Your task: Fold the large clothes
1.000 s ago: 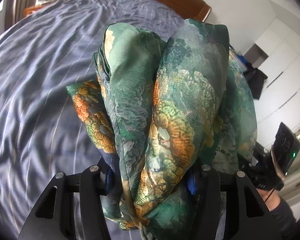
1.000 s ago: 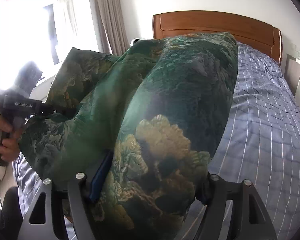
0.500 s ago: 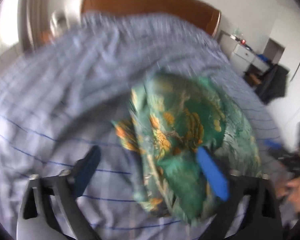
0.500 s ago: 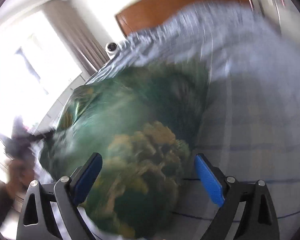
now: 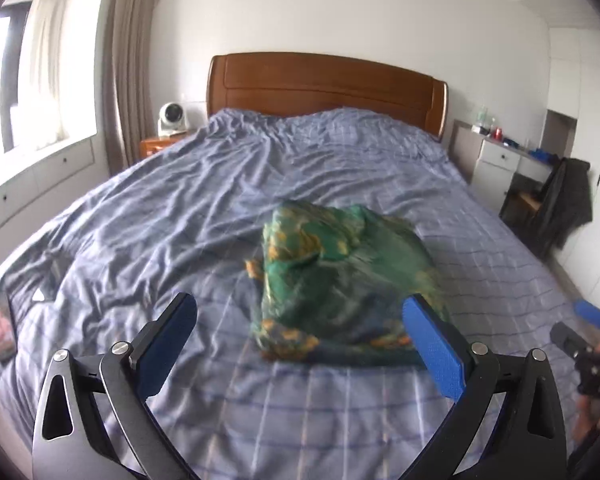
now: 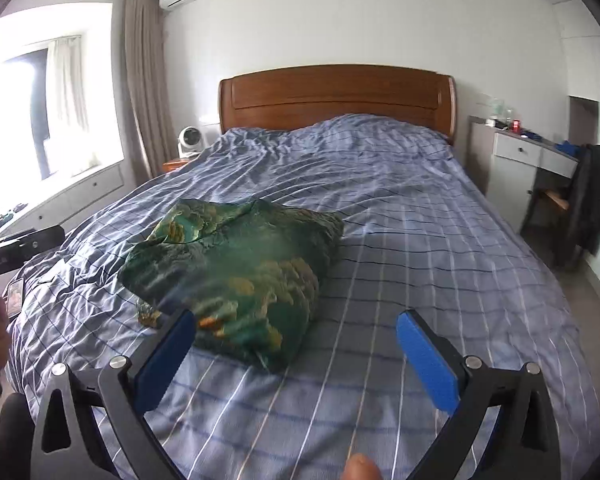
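Fabric bundle, green silky cloth with orange-gold floral print (image 5: 340, 280), is seen lying bunched on the blue checked bedsheet (image 5: 180, 208), well short of the brown wooden headboard (image 5: 324, 84). Left hand-held gripper (image 5: 300, 336) is spread wide, nothing pinched. Right hand-held gripper (image 6: 296, 344) has just been opening too, and the cloth is left untouched beyond its blue pads.

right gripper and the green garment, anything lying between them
Nothing but striped bed sheet. In the right wrist view the open right gripper sits just short of the garment, its left pad at the cloth's near edge.
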`<state>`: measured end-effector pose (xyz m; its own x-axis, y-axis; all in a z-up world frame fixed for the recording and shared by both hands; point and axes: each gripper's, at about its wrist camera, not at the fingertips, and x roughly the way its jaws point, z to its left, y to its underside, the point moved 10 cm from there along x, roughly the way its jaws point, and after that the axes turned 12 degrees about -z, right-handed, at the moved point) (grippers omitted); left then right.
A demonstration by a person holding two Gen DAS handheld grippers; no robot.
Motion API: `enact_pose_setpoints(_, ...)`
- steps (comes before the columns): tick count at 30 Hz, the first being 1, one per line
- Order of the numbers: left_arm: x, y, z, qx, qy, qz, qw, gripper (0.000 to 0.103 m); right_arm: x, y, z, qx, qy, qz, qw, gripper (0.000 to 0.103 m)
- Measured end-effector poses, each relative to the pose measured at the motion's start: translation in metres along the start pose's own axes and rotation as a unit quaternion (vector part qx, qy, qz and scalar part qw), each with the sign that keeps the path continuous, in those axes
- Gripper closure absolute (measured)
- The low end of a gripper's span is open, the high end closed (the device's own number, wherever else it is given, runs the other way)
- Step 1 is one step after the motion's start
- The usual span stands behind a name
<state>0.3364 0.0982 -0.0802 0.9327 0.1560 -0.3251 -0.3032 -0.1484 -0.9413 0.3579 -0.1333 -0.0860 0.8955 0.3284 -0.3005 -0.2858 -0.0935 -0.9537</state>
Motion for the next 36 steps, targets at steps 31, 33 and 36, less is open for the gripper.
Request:
enact_pose_setpoints(31,-0.091,0.039,-0.026,0.08,-0.045,0.045,0.9948,0.0,-0.116,0.021,0.05,-0.023,0.037,0.021,0.999,0.001)
enact_pose_setpoints(33,-0.092,0.04,-0.027,0.073,-0.036,0.055,0.9952,0.0,-0.116,0.019,0.051,-0.015,0.034,0.024,0.999,0.001)
enact_pose_setpoints(36,-0.093,0.04,-0.027,0.069,-0.029,0.064,0.9951,0.0,-0.114,0.019,0.054,-0.018,0.037,0.026,0.999,0.001)
